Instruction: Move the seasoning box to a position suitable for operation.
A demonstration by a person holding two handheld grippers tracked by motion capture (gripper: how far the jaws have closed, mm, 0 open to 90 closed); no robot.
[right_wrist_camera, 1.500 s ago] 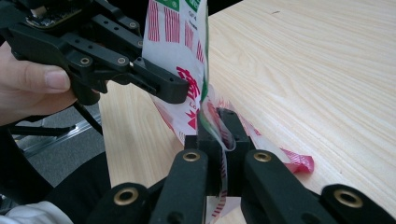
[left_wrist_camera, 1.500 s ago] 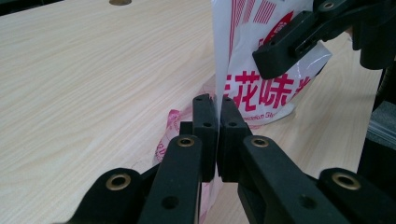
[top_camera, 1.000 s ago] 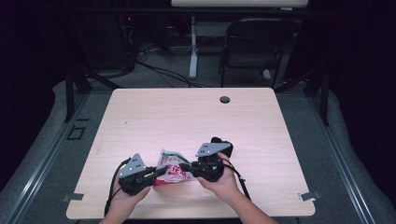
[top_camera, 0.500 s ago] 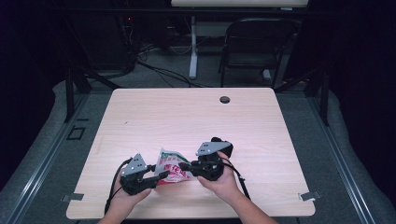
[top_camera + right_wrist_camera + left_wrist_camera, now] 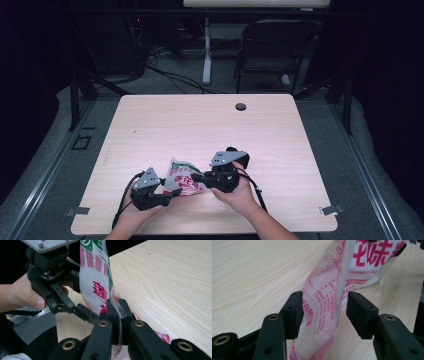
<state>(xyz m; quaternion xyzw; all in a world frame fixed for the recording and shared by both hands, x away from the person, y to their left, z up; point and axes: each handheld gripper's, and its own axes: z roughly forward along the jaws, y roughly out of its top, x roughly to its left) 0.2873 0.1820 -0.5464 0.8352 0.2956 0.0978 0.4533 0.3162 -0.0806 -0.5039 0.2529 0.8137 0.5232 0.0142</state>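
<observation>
Packet (image 5: 182,179) looks thin, light, floppy; right gripper (image 5: 117,305) pinches its edge, left gripper (image 5: 323,308) has just been opening, the packet loose between its jaws.

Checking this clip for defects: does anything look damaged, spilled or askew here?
Nothing spilled. The plastic packet is crumpled and stands up off the table, pinched by the right gripper; the left gripper has just been opening and straddles it loosely.

A dim lab or recording studio: a bare wooden table (image 5: 210,125) on grey carpet, cables (image 5: 170,75) and a folding chair (image 5: 272,50) at twelve o'clock.
</observation>
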